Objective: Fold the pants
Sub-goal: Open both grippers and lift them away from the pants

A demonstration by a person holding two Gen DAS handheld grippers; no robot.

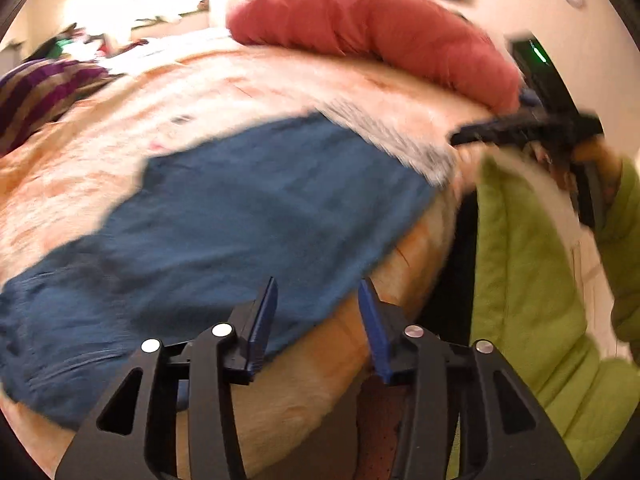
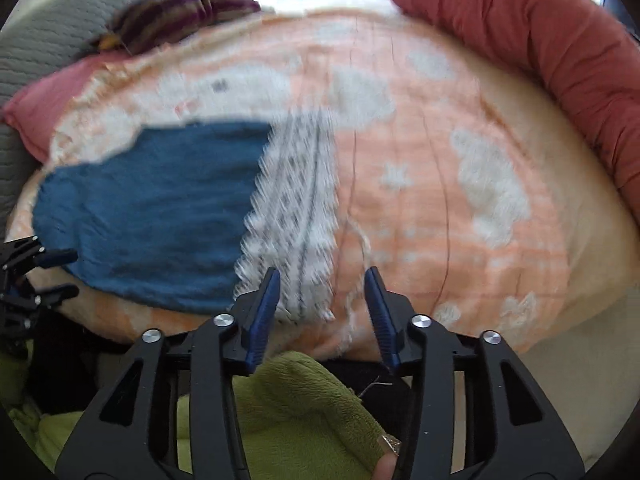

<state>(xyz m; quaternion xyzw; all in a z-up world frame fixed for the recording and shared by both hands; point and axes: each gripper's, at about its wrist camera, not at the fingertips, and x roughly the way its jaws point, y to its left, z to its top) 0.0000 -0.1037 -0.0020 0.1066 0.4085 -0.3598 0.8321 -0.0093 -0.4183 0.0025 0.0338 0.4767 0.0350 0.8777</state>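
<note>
Blue pants (image 1: 224,220) with a white patterned cuff band (image 1: 392,136) lie flat on a peach blanket (image 1: 80,172). In the right wrist view the pants (image 2: 152,208) lie at the left, their patterned band (image 2: 296,208) just ahead. My left gripper (image 1: 318,292) is open and empty over the pants' near edge. My right gripper (image 2: 322,280) is open and empty above the band's near end. The right gripper also shows at the right of the left wrist view (image 1: 520,132); the left gripper shows at the left edge of the right wrist view (image 2: 48,276). Both views are motion-blurred.
A long red bolster (image 2: 540,40) runs along the bed's far right side. A purple striped cloth (image 2: 172,12) and a pink pillow (image 2: 44,108) lie at the far left. The person's green fleece sleeve (image 2: 288,408) is close below.
</note>
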